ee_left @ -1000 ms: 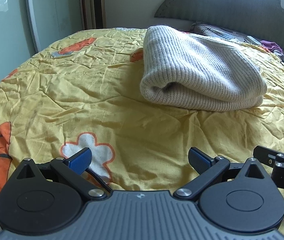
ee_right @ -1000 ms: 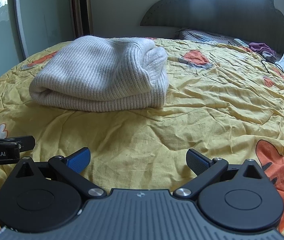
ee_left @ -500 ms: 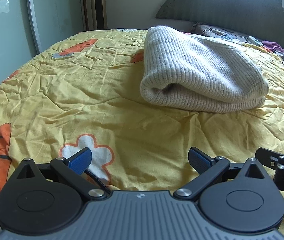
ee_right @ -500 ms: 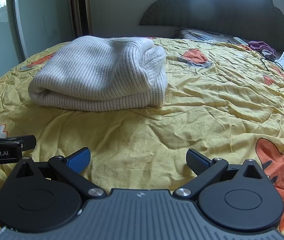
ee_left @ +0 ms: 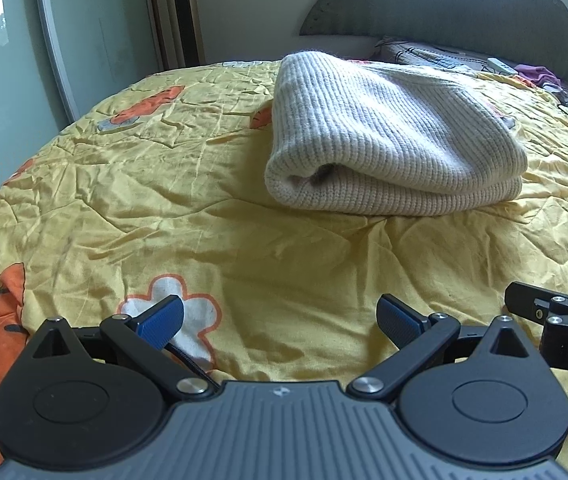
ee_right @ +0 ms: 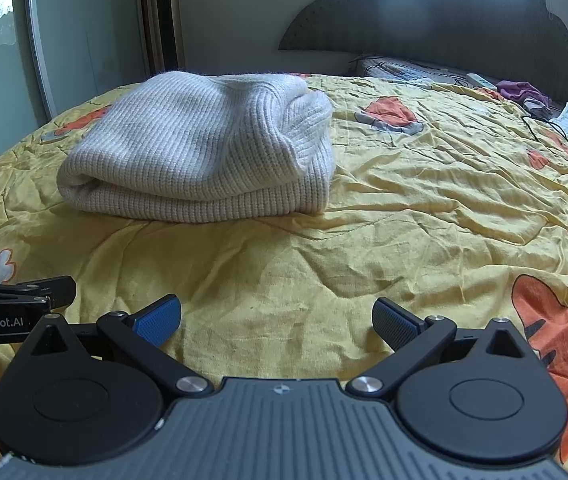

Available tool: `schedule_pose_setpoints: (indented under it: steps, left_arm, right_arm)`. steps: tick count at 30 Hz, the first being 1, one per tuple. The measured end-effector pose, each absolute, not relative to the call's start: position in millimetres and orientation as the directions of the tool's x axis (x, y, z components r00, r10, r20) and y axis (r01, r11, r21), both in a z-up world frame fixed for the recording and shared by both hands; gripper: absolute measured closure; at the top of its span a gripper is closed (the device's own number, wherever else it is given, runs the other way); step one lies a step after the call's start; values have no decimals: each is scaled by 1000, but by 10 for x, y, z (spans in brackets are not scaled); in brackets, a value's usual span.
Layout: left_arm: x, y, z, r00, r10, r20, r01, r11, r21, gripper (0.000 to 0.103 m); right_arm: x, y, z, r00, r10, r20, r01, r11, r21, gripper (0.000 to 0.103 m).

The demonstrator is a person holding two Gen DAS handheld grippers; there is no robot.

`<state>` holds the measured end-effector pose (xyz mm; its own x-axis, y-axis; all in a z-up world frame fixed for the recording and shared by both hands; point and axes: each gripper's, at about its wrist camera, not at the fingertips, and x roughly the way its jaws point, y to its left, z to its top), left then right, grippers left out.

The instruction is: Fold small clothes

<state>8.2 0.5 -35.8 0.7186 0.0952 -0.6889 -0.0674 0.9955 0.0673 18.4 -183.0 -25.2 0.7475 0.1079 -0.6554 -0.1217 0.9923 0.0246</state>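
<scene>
The folded cream ribbed-knit sweater [ee_left: 396, 148] lies on the wrinkled yellow cartoon-print bedspread [ee_left: 164, 208]; left gripper [ee_left: 280, 318] and right gripper [ee_right: 276, 318] both spread, empty

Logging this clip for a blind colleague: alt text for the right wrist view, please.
A folded cream knit sweater lies on a wrinkled yellow bedspread, ahead and left of the open, empty right gripper. The left gripper shows at the left edge.

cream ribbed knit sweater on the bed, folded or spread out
Folded. The cream ribbed knit sweater sits as a compact stacked bundle on the yellow bedspread, layers visible at its near edge.
</scene>
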Motion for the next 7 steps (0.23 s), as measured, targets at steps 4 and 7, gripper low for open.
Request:
schedule_pose_setpoints:
  steps: [4,7]
  left_arm:
    - [67,37,-346,732,99,-674,-81,995,58,0]
    - [53,77,-304,747,95,-658,-75,995,59,0]
  right_arm:
    - [183,-1829,-254,748,108,-655,-121,992,26,0]
    - [184,-1844,-247,752,104,-651,-123,992,16,0]
